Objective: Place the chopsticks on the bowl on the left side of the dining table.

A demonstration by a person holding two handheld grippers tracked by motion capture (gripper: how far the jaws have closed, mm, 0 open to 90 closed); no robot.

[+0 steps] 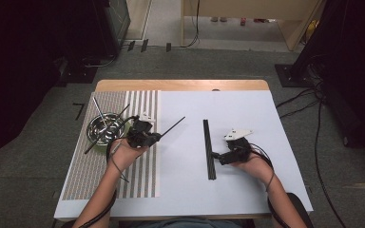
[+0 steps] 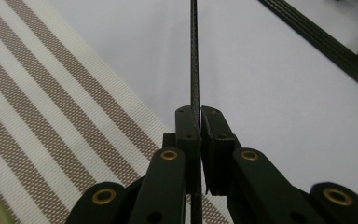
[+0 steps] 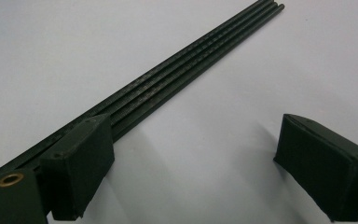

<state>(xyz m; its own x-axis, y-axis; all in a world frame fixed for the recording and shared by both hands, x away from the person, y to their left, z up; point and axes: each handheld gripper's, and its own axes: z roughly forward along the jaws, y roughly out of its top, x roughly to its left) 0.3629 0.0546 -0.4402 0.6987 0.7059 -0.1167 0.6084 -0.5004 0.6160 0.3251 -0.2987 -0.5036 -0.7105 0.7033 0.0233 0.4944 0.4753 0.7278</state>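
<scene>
Two grippers working over a white table, sorting thin black rods. Left gripper clamping one rod tight between closed pads, seen in the left gripper view as the rod running straight out from the pinched jaws, likely gripped near its end so the free length can be aimed. Carrying it over the edge of the striped mat, just beside a steel bowl holding more rods, probably toward the row of rods lying side by side mid-table. Right gripper resting with jaws spread wide, holding nothing, one pad touching the row, seemingly bracing it so the rods stay aligned.
</scene>
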